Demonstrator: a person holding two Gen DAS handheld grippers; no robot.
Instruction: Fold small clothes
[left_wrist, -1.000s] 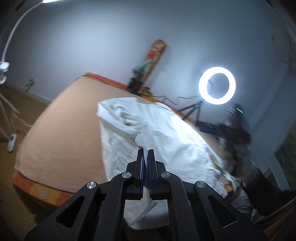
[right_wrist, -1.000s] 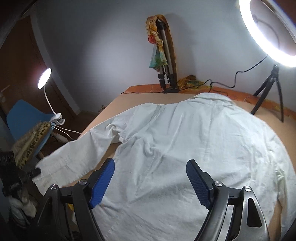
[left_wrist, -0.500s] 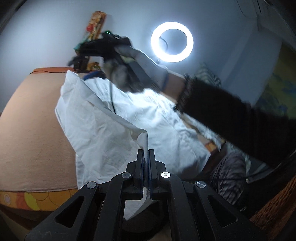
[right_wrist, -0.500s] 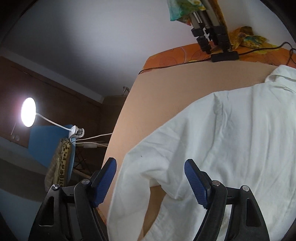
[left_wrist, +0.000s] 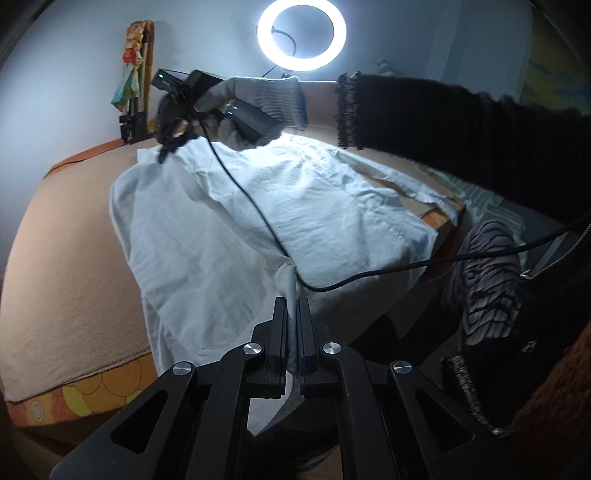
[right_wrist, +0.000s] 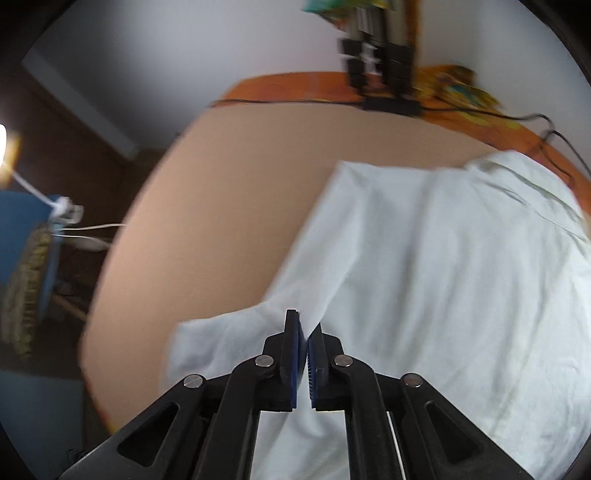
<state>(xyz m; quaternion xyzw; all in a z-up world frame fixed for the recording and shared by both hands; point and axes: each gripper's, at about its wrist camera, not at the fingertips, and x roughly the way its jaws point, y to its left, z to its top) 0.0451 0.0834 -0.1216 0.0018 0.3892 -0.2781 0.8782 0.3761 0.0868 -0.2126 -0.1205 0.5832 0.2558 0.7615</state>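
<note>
Left claw pressed together, pinching a thin fold of the white shirt right between its tips; cloth poking out past the tips and hanging down behind them too; just ahead, a black cable draped over the shirt; shirt spread ahead and off to both sides on the tan bed cover; bright orange and yellow trim low to the left of the claw; farther ahead and up, a gray gloved hand gripping the other black tool over the far end of the shirt; dark sleeve reaching in from the right; way beyond, a glowing ring light high on the wall.

Right claw nearly pressed together, with an edge of the white shirt caught at its tips; hard to tell how firm the hold is, a bit blurry; shirt piled ahead and to the right; bare bed cover ahead and to the left; far ahead, a black stand at the orange edge; a blue chair far off to the left.
</note>
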